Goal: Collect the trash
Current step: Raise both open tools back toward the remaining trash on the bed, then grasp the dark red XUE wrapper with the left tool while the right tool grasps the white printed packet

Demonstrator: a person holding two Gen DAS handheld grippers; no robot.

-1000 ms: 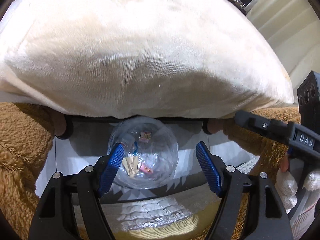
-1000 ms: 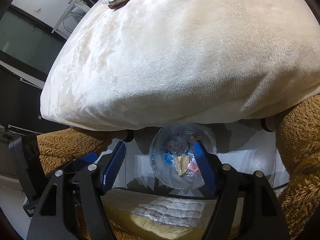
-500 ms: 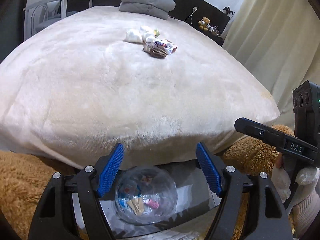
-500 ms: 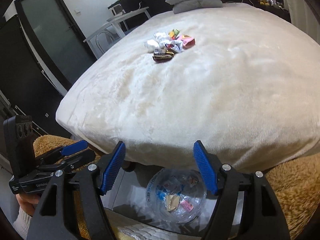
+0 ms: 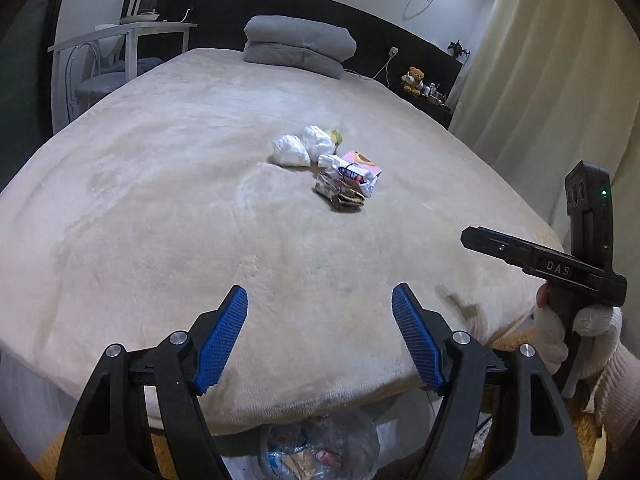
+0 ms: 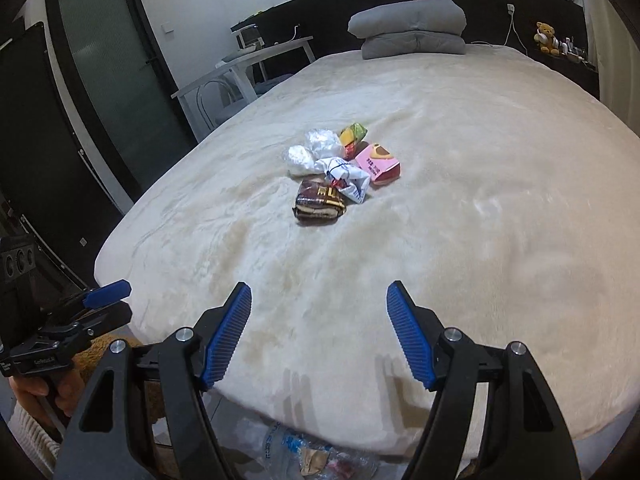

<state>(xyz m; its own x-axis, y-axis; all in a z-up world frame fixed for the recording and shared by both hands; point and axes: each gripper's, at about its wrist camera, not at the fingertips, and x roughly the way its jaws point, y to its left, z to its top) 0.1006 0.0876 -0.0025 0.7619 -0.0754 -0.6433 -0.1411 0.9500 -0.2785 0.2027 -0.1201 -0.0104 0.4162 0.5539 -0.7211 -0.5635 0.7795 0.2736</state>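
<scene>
A small pile of trash (image 5: 328, 164) lies in the middle of the cream bed (image 5: 160, 208): white crumpled bags, a pink box (image 6: 378, 163), a brown wrapper (image 6: 320, 202), a white printed wrapper (image 6: 344, 178). My left gripper (image 5: 320, 304) hangs open over the bed's near edge, nothing between its blue pads. My right gripper (image 6: 319, 300) is open too, also empty, well short of the pile. A clear plastic bag (image 5: 320, 448) holding wrappers sits on the floor below the bed edge, also visible as the bag (image 6: 308, 452) in the right wrist view.
Grey folded pillows (image 5: 298, 46) lie at the headboard. A white desk and chair (image 5: 116, 52) stand left of the bed, curtains (image 5: 540, 80) to the right. A teddy bear (image 5: 414, 80) sits on a shelf. A brown fluffy rug (image 6: 94, 352) lies by the bed foot.
Both grippers rose from beside the clear bag under the bed edge and tilted upward; the bed top and trash pile came into view, and the bag sank to the bottom. Jaws stayed open.
</scene>
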